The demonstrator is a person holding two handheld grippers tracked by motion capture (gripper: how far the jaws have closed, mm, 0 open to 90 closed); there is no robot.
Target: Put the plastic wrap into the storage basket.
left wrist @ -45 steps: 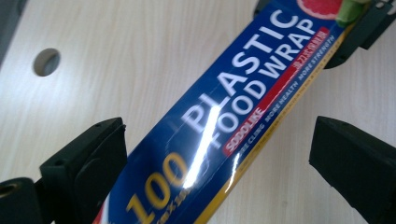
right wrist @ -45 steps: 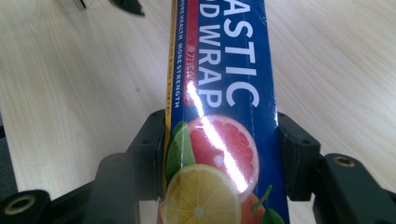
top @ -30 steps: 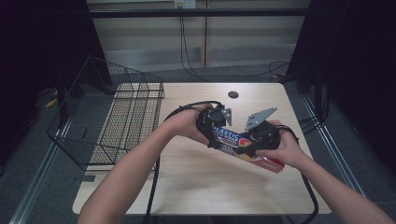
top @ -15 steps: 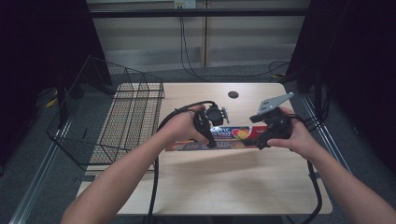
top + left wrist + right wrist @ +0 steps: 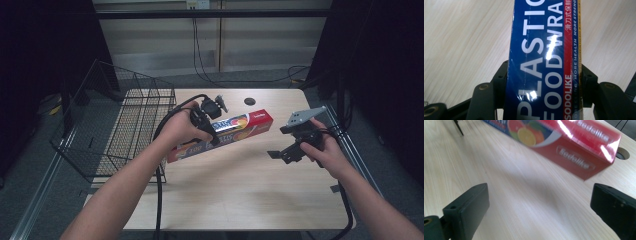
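Overhead, left hand-held gripper [image 5: 212, 131] clamps wrap box [image 5: 220, 135]; right hand-held gripper [image 5: 285, 150] wide apart, empty; "Sodolike" print legible close-up.

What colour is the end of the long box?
Red, with white lettering, on the long cardboard food wrap box; the right gripper view shows it best.

Wire basket [image 5: 125, 125] at table [image 5: 240, 200] left edge; food-wrap box [image 5: 235, 129] mid-table, right of basket.

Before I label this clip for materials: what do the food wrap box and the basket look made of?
Food wrap box: likely printed cardboard with a glossy coat or film, judging by sharp edges and bright glare. Basket: thin dark metal wire in an open see-through grid, probably coated.
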